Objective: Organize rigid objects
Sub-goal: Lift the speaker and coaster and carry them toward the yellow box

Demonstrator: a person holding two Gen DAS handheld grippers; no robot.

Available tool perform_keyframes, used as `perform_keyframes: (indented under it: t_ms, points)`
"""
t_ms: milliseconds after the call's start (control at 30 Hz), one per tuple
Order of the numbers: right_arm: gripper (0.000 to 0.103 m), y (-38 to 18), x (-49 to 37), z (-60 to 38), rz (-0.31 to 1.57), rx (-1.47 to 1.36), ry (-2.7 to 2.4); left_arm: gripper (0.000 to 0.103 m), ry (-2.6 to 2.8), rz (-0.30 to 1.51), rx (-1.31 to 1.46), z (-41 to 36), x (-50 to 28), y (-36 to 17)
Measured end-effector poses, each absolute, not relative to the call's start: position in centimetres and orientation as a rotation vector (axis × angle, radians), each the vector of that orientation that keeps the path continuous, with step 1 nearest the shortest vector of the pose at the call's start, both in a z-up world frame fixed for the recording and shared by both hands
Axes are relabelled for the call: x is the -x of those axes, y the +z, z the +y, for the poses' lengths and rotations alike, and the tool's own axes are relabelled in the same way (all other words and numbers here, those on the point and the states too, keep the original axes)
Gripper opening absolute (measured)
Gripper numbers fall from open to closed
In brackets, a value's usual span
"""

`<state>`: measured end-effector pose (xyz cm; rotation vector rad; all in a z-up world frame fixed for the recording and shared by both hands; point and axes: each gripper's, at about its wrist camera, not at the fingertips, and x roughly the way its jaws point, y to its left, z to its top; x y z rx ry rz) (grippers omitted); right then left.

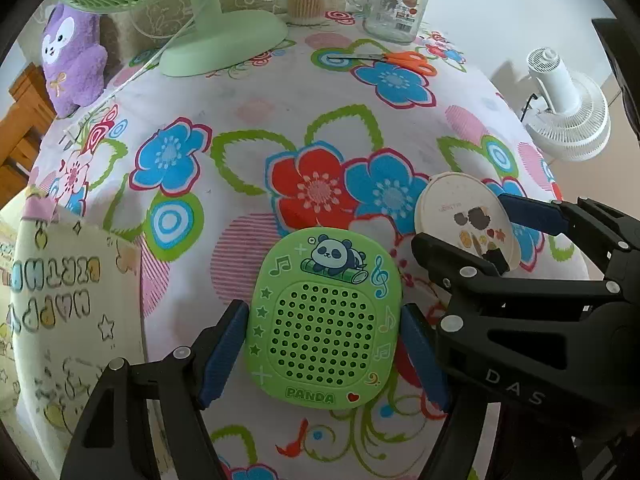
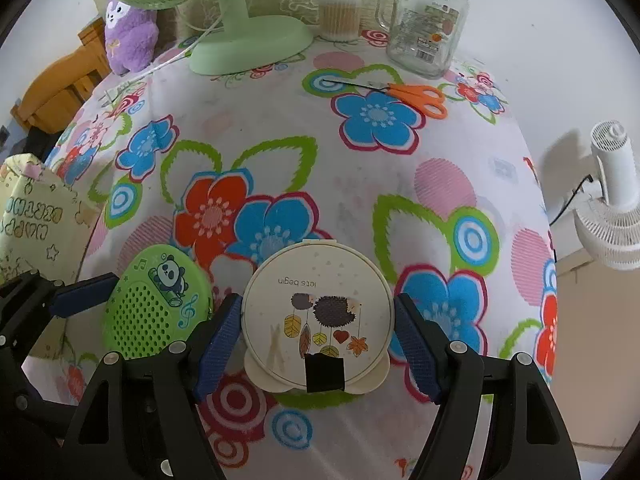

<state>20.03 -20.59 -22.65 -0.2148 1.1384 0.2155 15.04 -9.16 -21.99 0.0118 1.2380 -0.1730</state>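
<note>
Two grips | left hand-held gripper (image 1: 324, 354) clamps green panda case (image 1: 324, 320) | right hand-held gripper (image 2: 318, 344) clamps round cream box (image 2: 316, 316)

On the flower-printed tablecloth (image 1: 280, 92), the green panda-printed speaker case (image 1: 324, 320) lies at the near edge, between the pads of the left gripper (image 1: 324, 354). Just to its right lies the round cream tin (image 2: 316, 316), between the pads of the right gripper (image 2: 316, 350). Far behind, the orange-handled scissors (image 2: 416, 98) lie in front of the clear glass jar (image 2: 430, 24). The green desk fan (image 2: 248, 36) stands at the back left, the purple plush toy (image 2: 128, 36) left of it.
</note>
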Motion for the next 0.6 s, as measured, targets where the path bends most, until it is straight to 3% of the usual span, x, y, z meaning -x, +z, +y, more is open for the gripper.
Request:
perform_keyframes:
  t_ms: [600]
  points:
    - [0.076,-20.1,-15.2,-20.7,1.106,0.180,0.192,0.078,-0.188,1.201,-0.033,-9.1,-11.2,-19.4]
